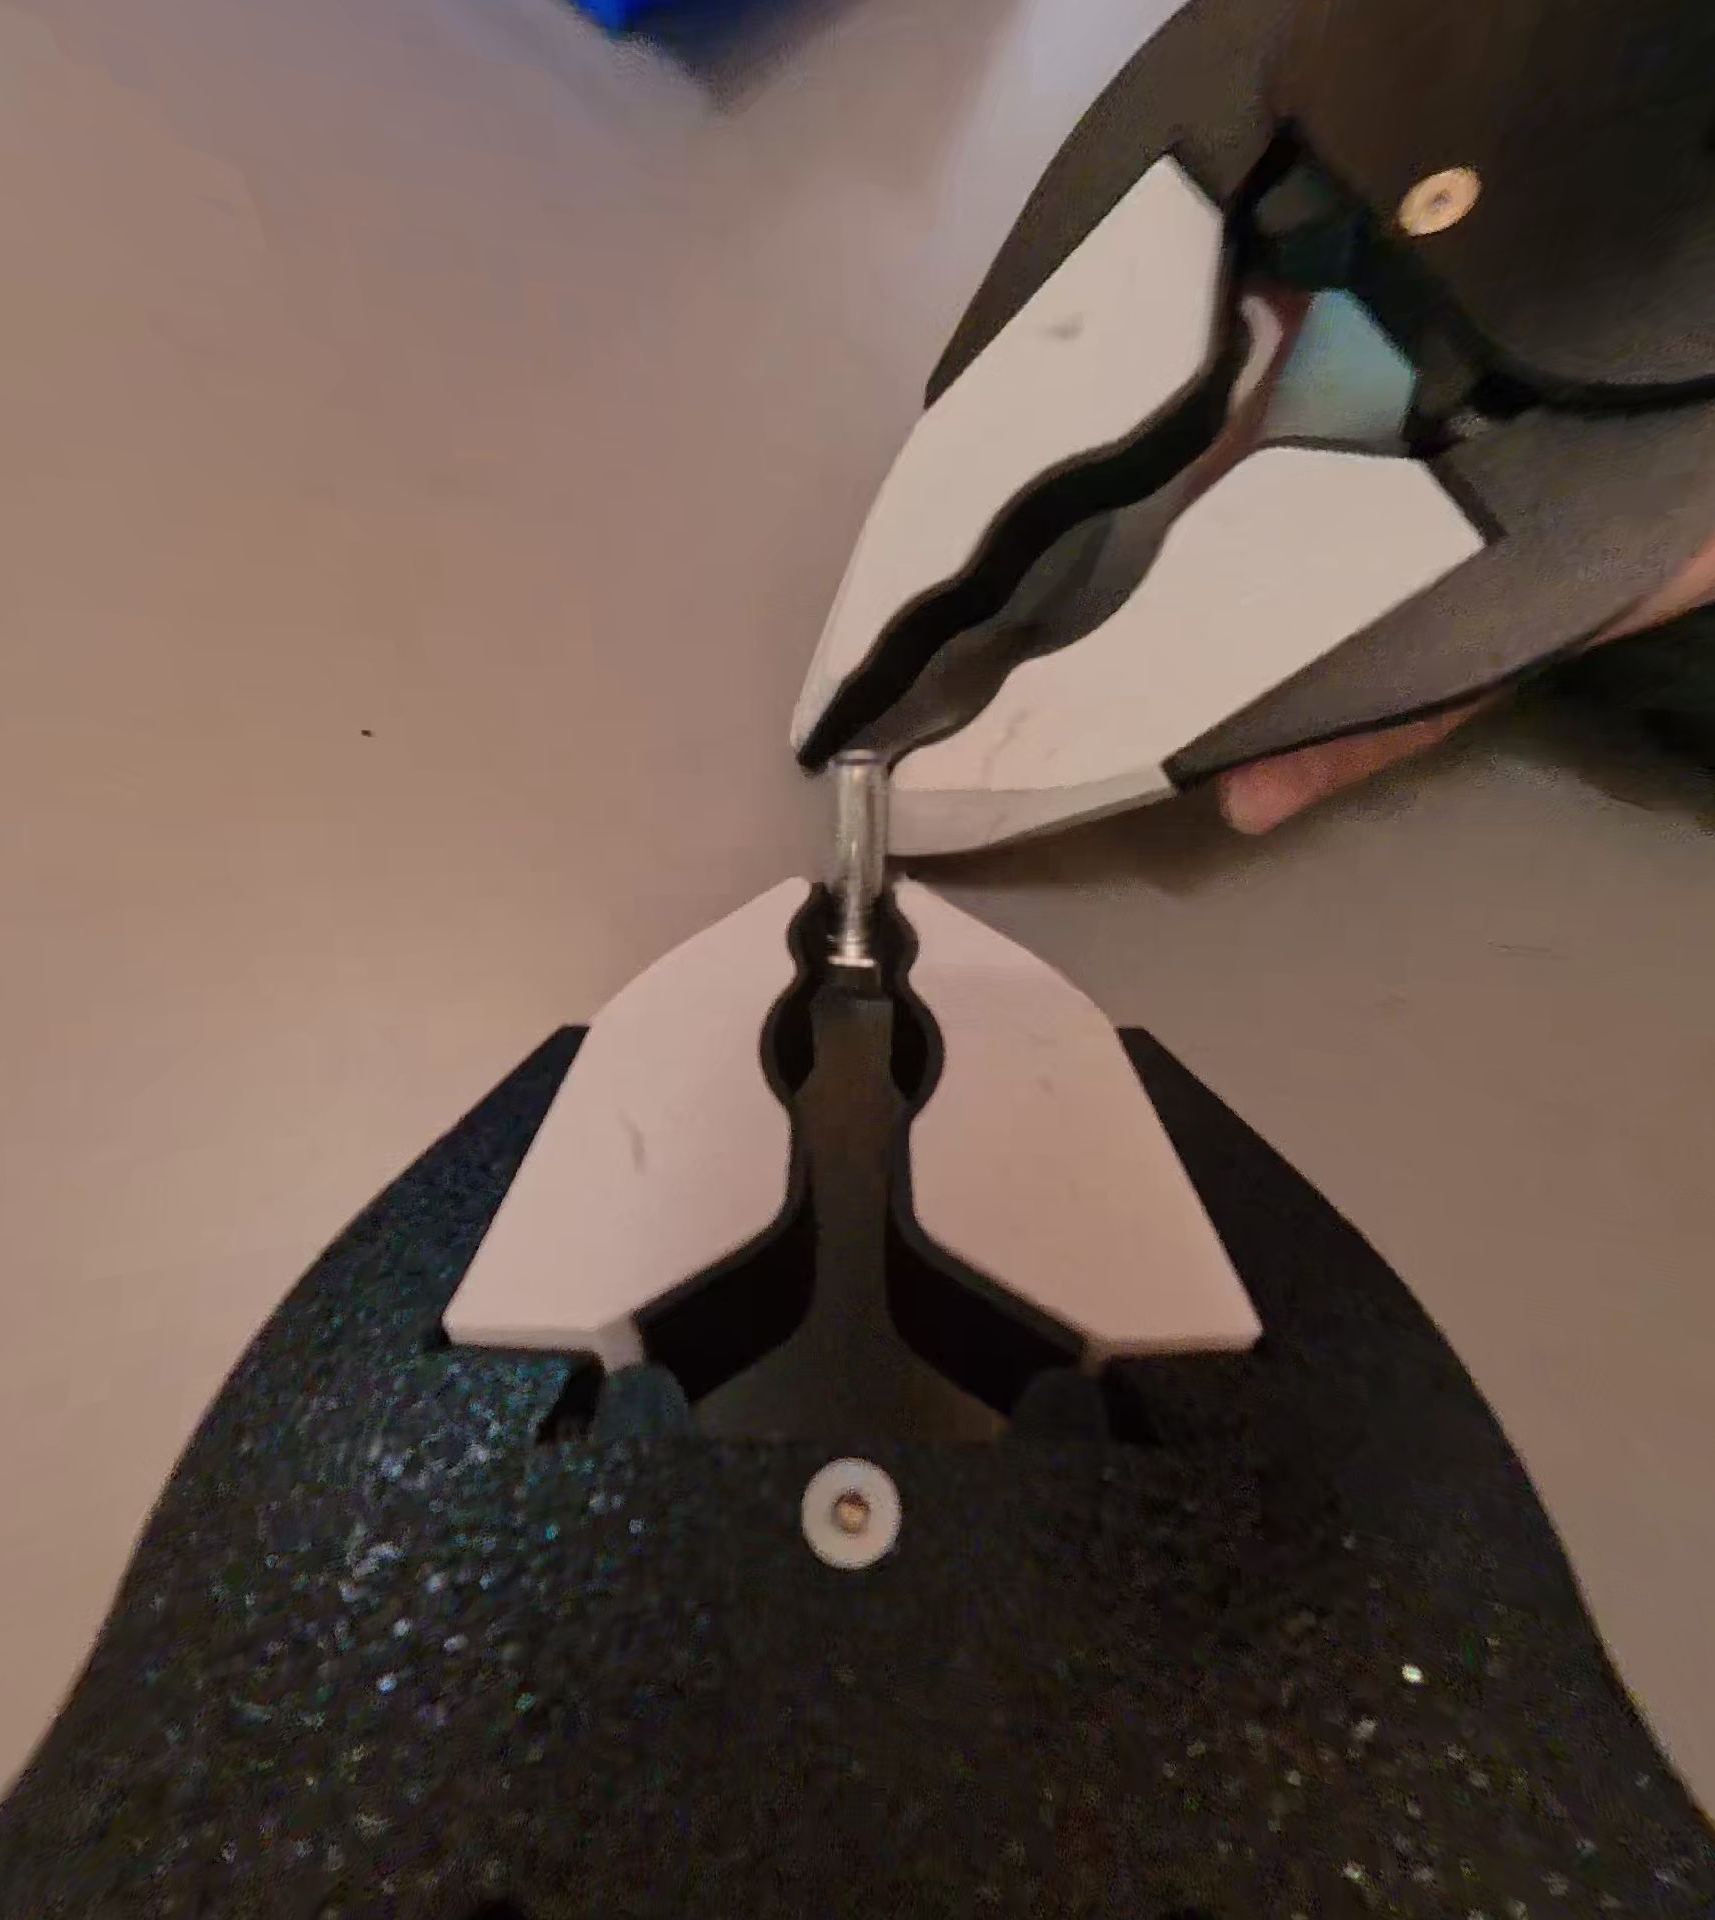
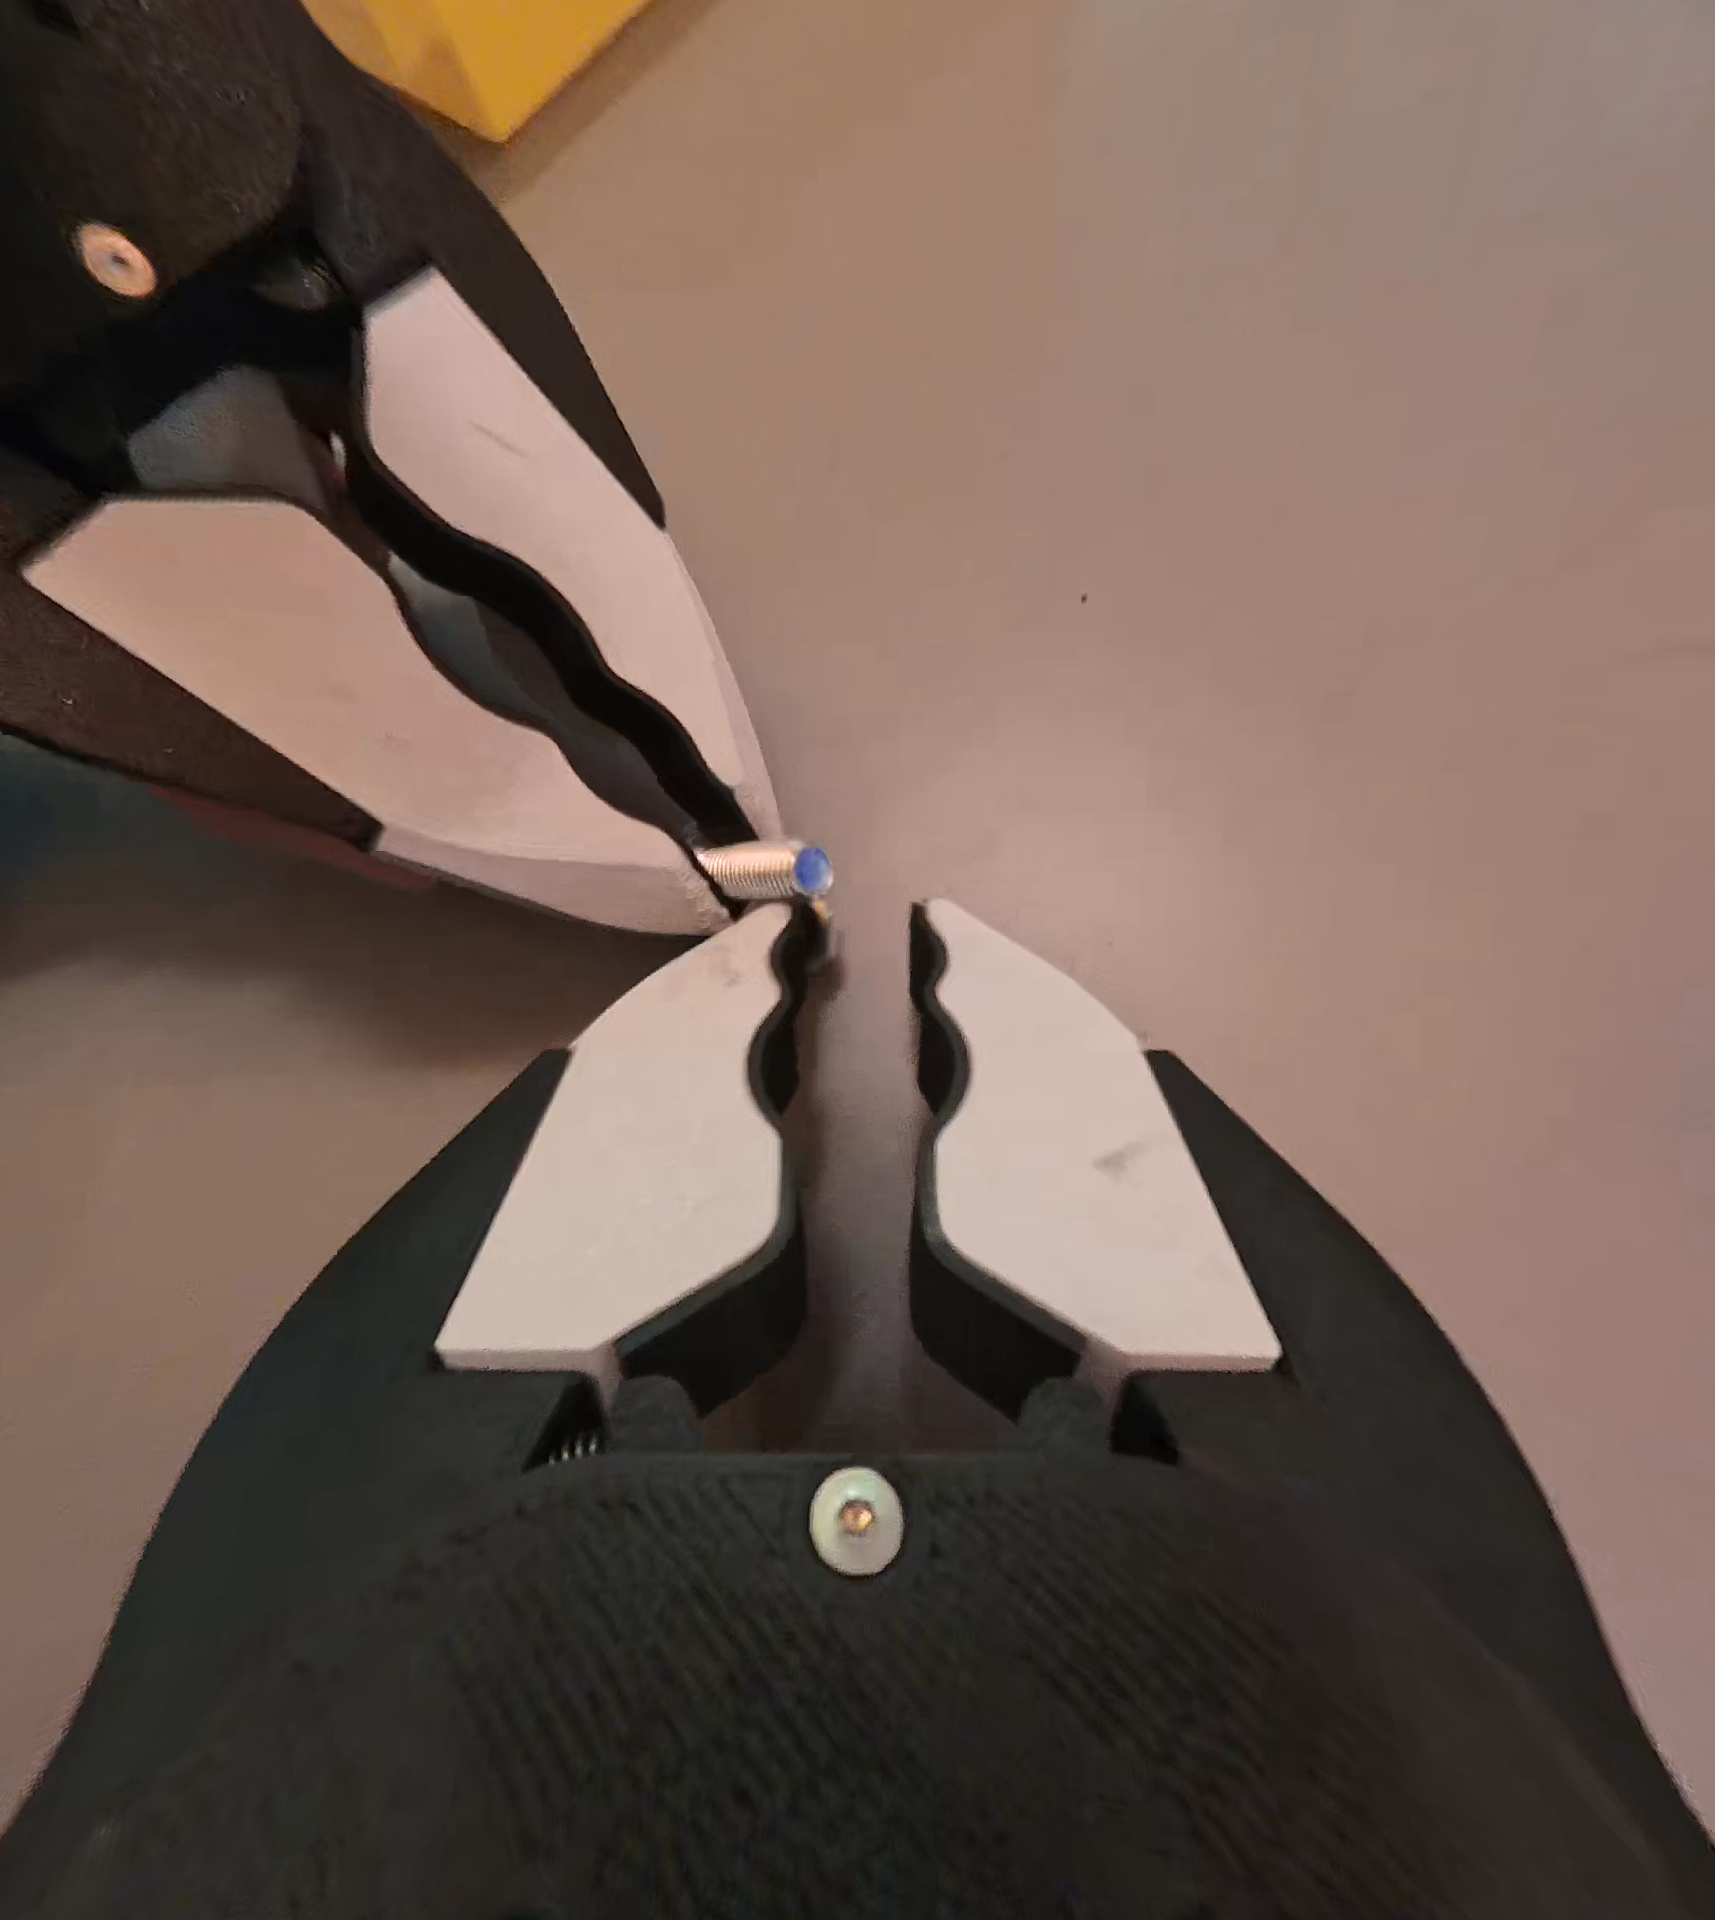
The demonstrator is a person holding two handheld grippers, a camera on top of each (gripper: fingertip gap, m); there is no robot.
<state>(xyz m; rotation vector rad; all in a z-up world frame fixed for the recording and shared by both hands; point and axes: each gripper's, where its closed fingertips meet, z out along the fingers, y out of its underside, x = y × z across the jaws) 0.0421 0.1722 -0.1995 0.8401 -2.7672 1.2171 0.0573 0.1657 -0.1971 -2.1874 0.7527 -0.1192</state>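
A short silver threaded bolt (image 1: 855,831) is clamped between the white fingertips of my left gripper (image 1: 855,891), which is shut on its lower end just above the beige tabletop (image 1: 313,623). My right gripper (image 1: 858,792) reaches in from the upper right, its tips at the bolt's free end. In the right wrist view my right gripper (image 2: 853,916) is open with a narrow gap. The bolt (image 2: 765,868) sticks out of the left gripper (image 2: 730,864) and ends just past my right gripper's left fingertip (image 2: 728,966).
A yellow object (image 2: 479,62) lies at the far left of the table in the right wrist view. A blue object (image 1: 645,31) shows blurred at the top of the left wrist view. A hand (image 1: 1300,792) holds the right gripper.
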